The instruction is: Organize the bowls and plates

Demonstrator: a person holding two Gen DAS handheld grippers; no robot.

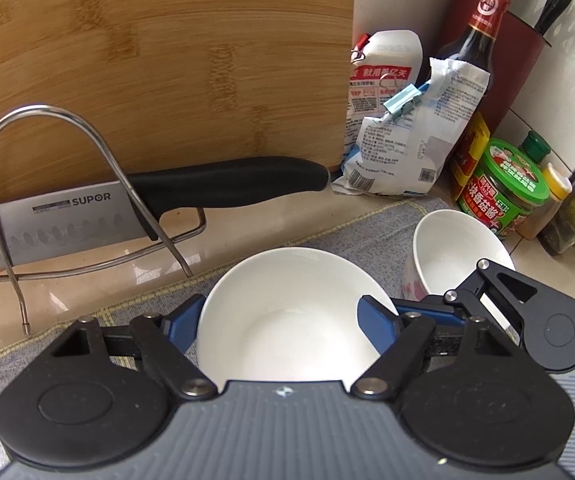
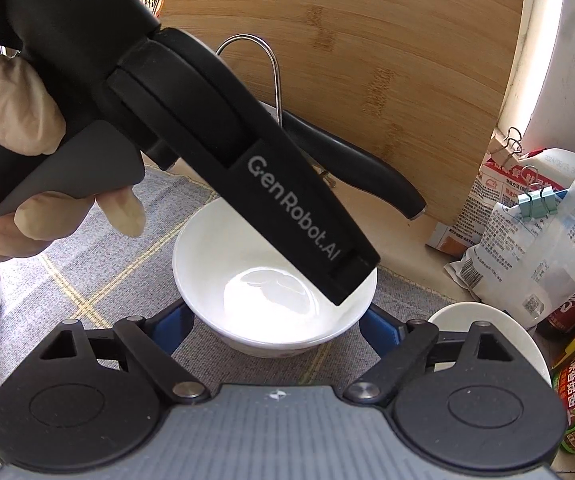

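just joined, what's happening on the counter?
A person is sorting bowls with two handheld grippers. The left gripper straddles a white bowl on the grey cloth, pads apparently touching its rim. The right gripper flanks what seems to be the same bowl; contact is unclear. A flower-patterned bowl sits beside it, untouched.

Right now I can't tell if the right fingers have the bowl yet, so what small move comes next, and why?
Probably close the right gripper a little further on the white bowl. It sits on the checked cloth between the blue fingers, which seem not to press its wall yet. The left gripper crosses above the bowl, so lifting should wait.
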